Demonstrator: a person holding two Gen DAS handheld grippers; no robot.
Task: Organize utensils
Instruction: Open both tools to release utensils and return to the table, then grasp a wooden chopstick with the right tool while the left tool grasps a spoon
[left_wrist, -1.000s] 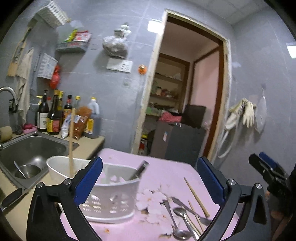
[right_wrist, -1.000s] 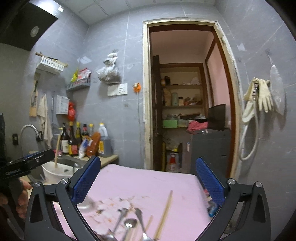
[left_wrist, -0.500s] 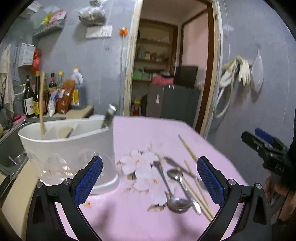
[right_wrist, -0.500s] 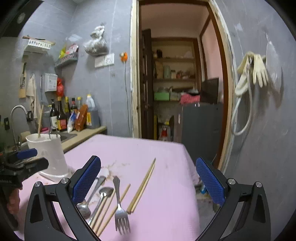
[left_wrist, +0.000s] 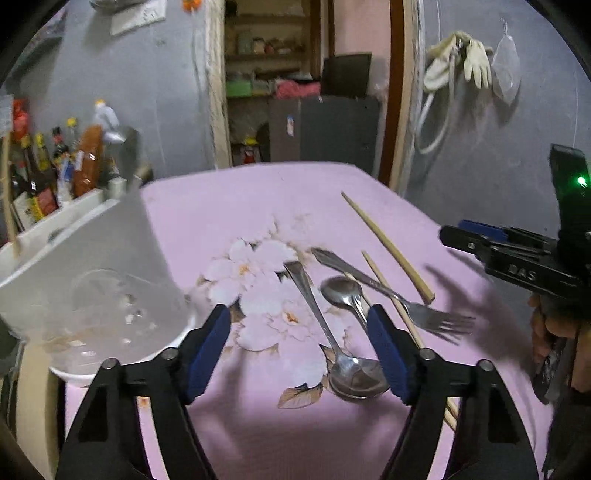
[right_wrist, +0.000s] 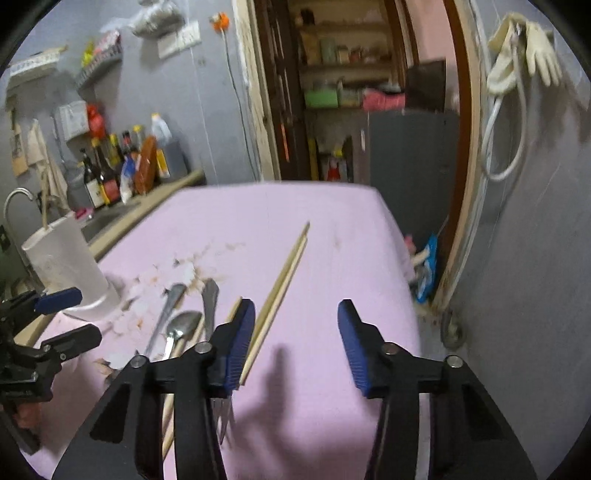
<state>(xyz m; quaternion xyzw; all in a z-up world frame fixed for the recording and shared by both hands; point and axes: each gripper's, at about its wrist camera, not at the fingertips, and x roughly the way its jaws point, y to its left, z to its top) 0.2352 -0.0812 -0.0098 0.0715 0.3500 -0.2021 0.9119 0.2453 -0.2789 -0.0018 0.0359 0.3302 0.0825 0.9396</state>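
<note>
A big spoon (left_wrist: 332, 332), a small spoon (left_wrist: 341, 291), a fork (left_wrist: 399, 295) and chopsticks (left_wrist: 388, 247) lie loose on the pink flowered tablecloth (left_wrist: 240, 206). A white utensil holder (left_wrist: 88, 273) stands at the left with one chopstick and a handle in it. My left gripper (left_wrist: 299, 350) is open and empty, low over the big spoon. My right gripper (right_wrist: 295, 343) is open and empty above the cloth, its left finger beside a chopstick (right_wrist: 280, 291). The right gripper also shows at the right edge of the left wrist view (left_wrist: 517, 254).
A sink counter with sauce bottles (right_wrist: 122, 173) lies left of the table. The table's right edge drops beside a grey wall with hanging gloves (right_wrist: 524, 62). A doorway with shelves (right_wrist: 347, 92) is behind the table.
Both grippers have tilted down and come closer to the utensils. The left gripper has moved right of the holder, over the spoons. Both stay open.
</note>
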